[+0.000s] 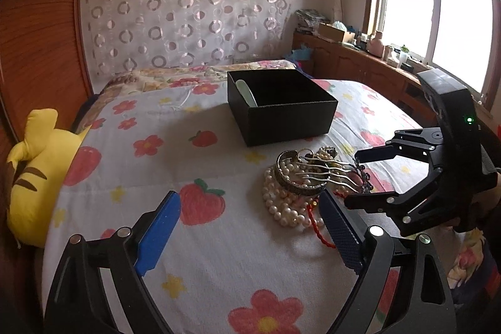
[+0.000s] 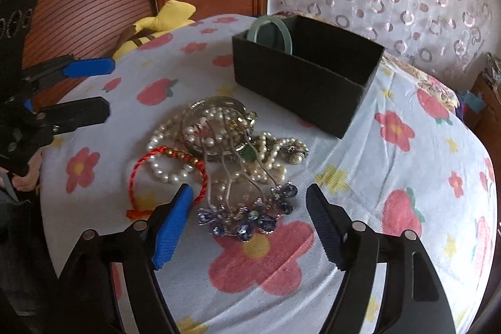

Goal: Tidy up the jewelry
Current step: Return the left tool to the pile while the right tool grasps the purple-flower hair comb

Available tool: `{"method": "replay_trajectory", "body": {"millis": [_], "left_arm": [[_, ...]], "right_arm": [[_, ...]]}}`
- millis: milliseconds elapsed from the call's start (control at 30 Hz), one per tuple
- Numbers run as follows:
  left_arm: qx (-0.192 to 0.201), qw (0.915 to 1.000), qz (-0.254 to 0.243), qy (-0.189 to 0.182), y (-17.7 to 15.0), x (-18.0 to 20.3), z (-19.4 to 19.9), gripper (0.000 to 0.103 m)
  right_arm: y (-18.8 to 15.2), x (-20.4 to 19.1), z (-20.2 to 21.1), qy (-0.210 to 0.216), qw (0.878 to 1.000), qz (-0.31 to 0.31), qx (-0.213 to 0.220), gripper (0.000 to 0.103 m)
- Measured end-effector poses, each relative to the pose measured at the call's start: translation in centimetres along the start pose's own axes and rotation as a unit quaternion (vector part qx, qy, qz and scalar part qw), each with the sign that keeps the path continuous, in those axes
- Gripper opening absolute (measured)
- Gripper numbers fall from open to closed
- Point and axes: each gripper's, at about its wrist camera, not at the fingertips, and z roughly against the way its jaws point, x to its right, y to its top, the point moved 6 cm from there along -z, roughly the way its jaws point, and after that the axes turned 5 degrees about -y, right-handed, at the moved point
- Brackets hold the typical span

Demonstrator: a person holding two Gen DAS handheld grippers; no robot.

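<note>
Landmark: black box, open-topped, on the flowered quilt.
Already in box: green bangle, leaning upright against a wall in the far corner as the right wrist view shows it.
Pile: just in front of the box, apart from it; pearls, red cord, metal cuff and blue comb tangled together.
Comb: on the side of the pile farthest from the box, jewelled head toward the right gripper, wavy prongs running back over the pearls.
Right gripper: spread wide, empty, fingers either side of the comb's head, not touching it.
Left gripper: spread wide, empty, in front of the pile, its dark finger beside the cord.
Likely step: pick the comb and carry it to the box.
Doing it well: close across the head's narrow width, not the prongs. Lift slowly, since prongs may snag pearls or cord. Left gripper could pin the pearls.
Risk: dragging the whole pile.
</note>
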Motion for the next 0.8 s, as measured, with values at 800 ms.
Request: {"method": "replay_trajectory", "body": {"millis": [800], "left_arm": [[-0.025,0.999,-0.023,-0.028,-1.5,2.2,-0.5,0.078]], "right_arm": [[-3.3,2.2,4.9,-0.052,0.997,-0.039,0.038,0.062]]}}
